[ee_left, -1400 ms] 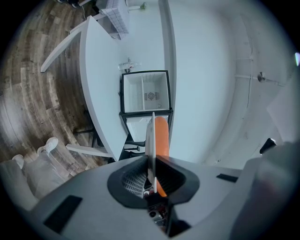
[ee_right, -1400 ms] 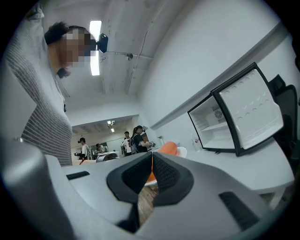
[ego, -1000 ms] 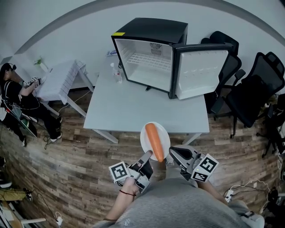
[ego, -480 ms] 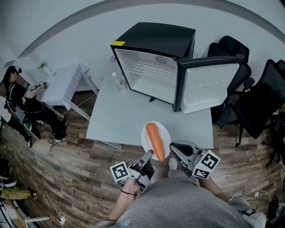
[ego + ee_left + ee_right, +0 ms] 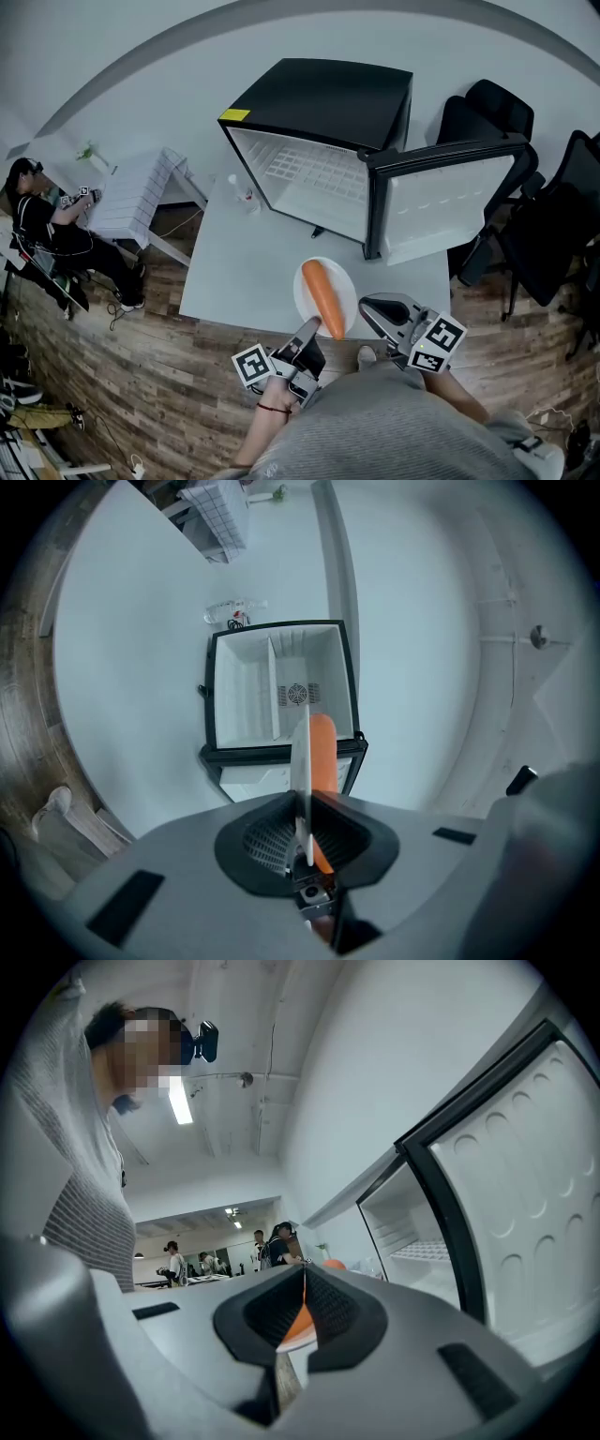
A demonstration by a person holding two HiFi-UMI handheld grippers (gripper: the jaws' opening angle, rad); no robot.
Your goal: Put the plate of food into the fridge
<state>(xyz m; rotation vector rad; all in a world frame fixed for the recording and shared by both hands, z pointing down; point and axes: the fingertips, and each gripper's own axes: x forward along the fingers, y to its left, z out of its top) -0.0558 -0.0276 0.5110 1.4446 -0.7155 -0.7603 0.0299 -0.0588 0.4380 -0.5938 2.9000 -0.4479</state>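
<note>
The plate (image 5: 304, 281) with a carrot (image 5: 324, 298) on it is held by both grippers at its near rim. The left gripper (image 5: 310, 328) is clenched on the rim at the left. The plate is seen edge-on between its jaws, and the carrot reaches out ahead of them. The right gripper (image 5: 366, 304) is clenched on the rim at the right, just beside the carrot's near end. Ahead of both grippers the fridge (image 5: 319, 103) stands on the tabletop (image 5: 234, 262). Its door (image 5: 450, 202) is swung open, ahead and to the right of the right gripper.
</note>
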